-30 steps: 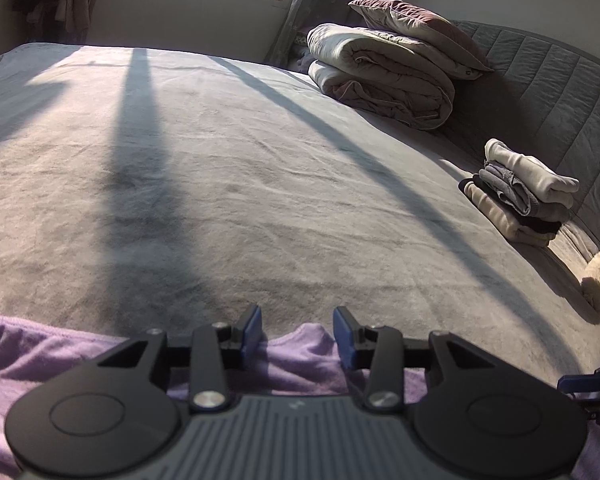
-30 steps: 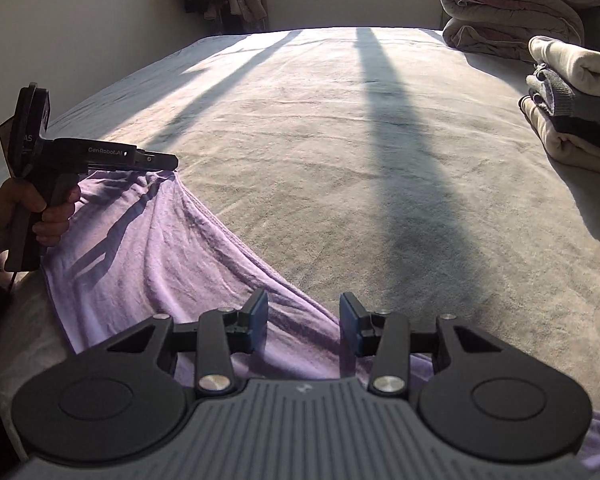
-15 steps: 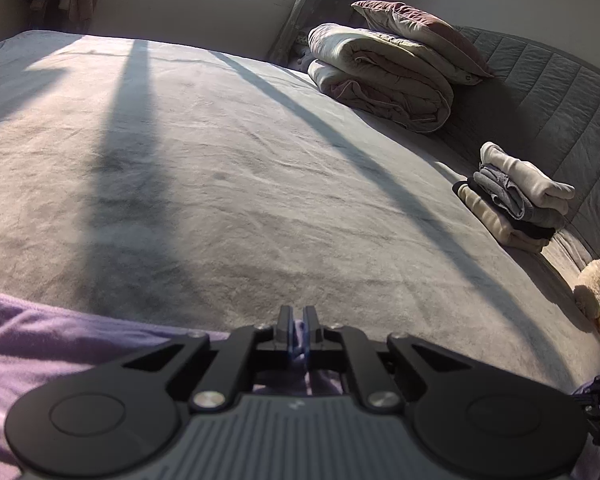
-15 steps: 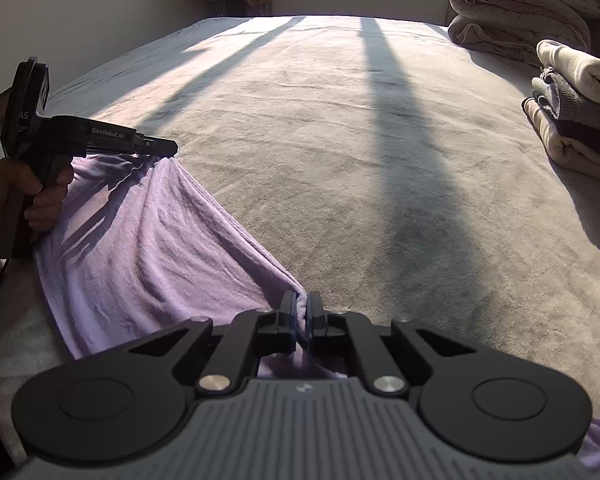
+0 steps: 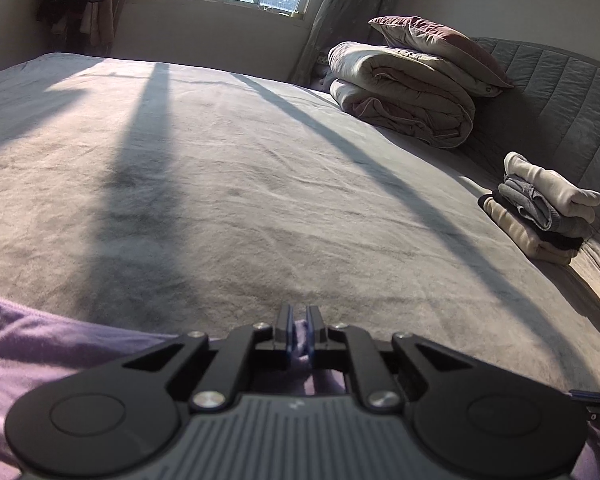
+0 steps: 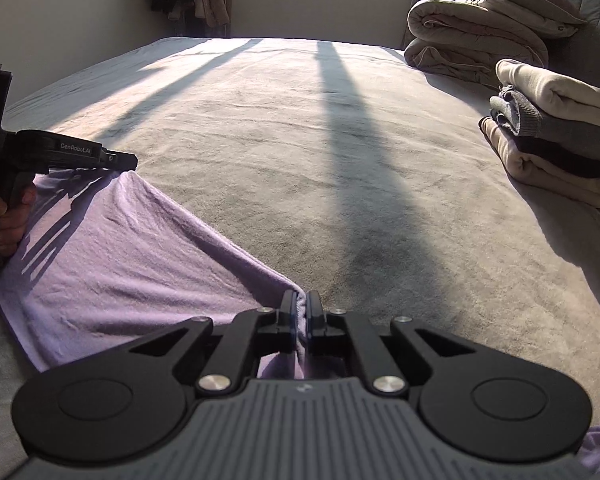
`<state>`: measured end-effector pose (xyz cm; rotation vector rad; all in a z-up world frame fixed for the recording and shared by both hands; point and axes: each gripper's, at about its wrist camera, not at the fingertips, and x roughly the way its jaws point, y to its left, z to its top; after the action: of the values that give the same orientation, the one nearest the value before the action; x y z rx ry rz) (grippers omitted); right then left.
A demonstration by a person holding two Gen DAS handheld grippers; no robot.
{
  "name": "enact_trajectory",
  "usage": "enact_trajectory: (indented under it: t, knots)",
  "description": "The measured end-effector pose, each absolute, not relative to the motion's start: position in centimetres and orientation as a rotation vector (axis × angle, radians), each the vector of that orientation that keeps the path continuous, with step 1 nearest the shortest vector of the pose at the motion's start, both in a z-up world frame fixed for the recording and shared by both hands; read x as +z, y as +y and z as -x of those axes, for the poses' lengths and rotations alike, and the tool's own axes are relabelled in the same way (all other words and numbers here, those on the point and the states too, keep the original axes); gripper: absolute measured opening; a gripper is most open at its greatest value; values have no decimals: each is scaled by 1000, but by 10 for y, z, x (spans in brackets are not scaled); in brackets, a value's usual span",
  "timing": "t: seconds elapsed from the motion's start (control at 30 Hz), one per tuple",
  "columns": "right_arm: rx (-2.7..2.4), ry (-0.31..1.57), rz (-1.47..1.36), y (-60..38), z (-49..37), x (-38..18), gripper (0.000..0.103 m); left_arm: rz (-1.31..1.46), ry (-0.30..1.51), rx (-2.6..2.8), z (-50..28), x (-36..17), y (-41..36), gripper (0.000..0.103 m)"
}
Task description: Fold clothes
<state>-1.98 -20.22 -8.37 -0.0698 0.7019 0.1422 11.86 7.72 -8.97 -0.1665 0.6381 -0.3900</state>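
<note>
the bed (image 5: 228,184) is covered with a grey plush sheet, crossed by long bands of shadow and sunlight. taking the stack of folded clothes (image 5: 540,208) at the bed's headboard side as landmark: a rolled beige quilt (image 5: 404,96) lies beyond it toward the window, with a pillow (image 5: 440,48) on top. a purple garment (image 6: 120,248) lies well apart from the stack, across the near edge of the bed.

Lilac garment (image 6: 112,264), lifted edge taut
</note>
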Motion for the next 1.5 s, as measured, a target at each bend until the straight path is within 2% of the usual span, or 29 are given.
enact_trajectory:
  t: [0.07,0.1,0.13,0.17,0.23,0.27,0.37,0.57,0.83,0.9,1.0,1.17,1.2,1.3,1.5]
  knots:
    - [159,708,40,-207,20,-80,8,170,634,-389,-116,-85,77,17]
    - [175,711,19,-210,20,-78,17,172,627,-386,-114,-81,76,31]
    - [185,717,-10,-217,21,-74,21,173,614,-393,-111,-75,74,42]
    - [177,711,-30,-225,23,-69,22,171,594,-409,-106,-69,72,43]
    - [144,697,-63,-245,30,-61,36,156,569,-445,-98,-59,65,48]
    - [119,688,-75,-257,35,-57,40,145,561,-467,-93,-55,60,49]
    - [35,677,-113,-294,49,-48,42,79,560,-546,-79,-50,40,53]
    - [-109,671,-187,-359,80,-41,42,-34,579,-657,-43,-49,-2,53]
    - [-82,675,-209,-393,114,-55,42,-146,599,-787,1,-53,-55,52]
    - [-67,679,-210,-397,120,-61,42,-148,614,-807,9,-56,-64,39]
    - [-53,680,-208,-400,124,-69,42,-151,637,-813,17,-62,-75,28]
    - [-21,652,-167,-398,125,-79,43,-157,657,-804,24,-70,-93,26]
    - [-13,650,-151,-396,125,-81,40,-159,659,-800,24,-71,-96,26]
    - [15,645,-90,-387,126,-83,6,-169,655,-776,24,-73,-105,26]
    - [-93,584,42,-378,135,-77,4,-210,642,-736,31,-77,-114,26]
